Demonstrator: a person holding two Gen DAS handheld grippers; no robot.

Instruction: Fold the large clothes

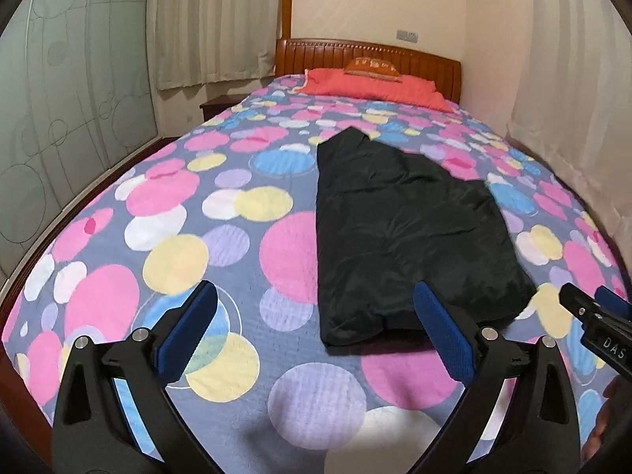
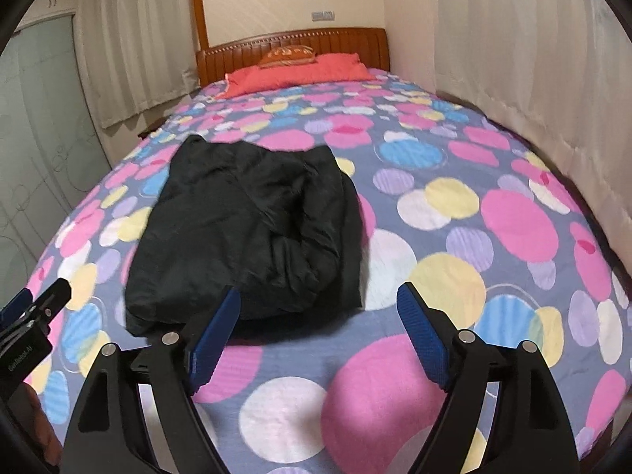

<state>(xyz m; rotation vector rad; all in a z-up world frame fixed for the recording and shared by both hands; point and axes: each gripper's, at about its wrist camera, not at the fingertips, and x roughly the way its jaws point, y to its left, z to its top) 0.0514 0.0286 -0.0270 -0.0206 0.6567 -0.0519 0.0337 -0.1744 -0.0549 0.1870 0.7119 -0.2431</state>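
A black garment point(image 1: 410, 229) lies folded into a long narrow shape on the dotted bedspread point(image 1: 189, 213). It also shows in the right wrist view point(image 2: 252, 229), bulkier on its right side. My left gripper point(image 1: 316, 296) is open and empty, hovering just short of the garment's near edge, to its left. My right gripper point(image 2: 320, 300) is open and empty, near the garment's near right corner. Each gripper shows at the edge of the other's view: the right one point(image 1: 596, 316) and the left one point(image 2: 35, 308).
A red pillow point(image 1: 375, 87) lies against the wooden headboard point(image 1: 395, 59) at the far end. Curtains point(image 2: 533, 79) hang along the right side of the bed. A frosted glass wardrobe point(image 1: 67, 110) stands to the left. A nightstand point(image 1: 219, 104) sits by the headboard.
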